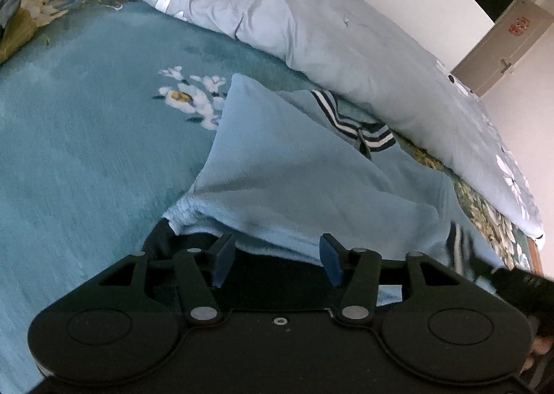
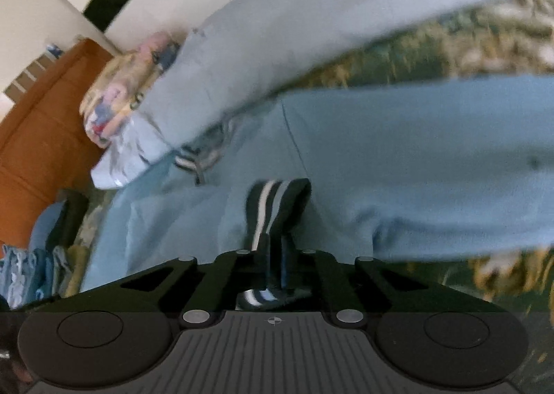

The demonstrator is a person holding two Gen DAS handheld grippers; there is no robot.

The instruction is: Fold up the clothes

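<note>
Right tool [image 2: 275, 252] tilted downward, clamped on striped cuff [image 2: 277, 200]; left tool [image 1: 275, 260] apart above blue garment [image 1: 294, 186].

Right wrist view is motion-blurred: the grey quilt [image 2: 277, 33] and floral bedding [image 2: 450, 44] lack detail. The striped cuff [image 2: 273, 200] disappears between closed jaws. In the left wrist view, the light blue garment [image 1: 294, 179] has its near edge hidden behind the gripper body.

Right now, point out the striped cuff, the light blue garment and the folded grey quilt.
striped cuff [image 2: 277, 207], right wrist view, on its stripes.
light blue garment [image 1: 277, 165], left wrist view, raised fold.
folded grey quilt [image 1: 311, 23], left wrist view, top surface.
</note>
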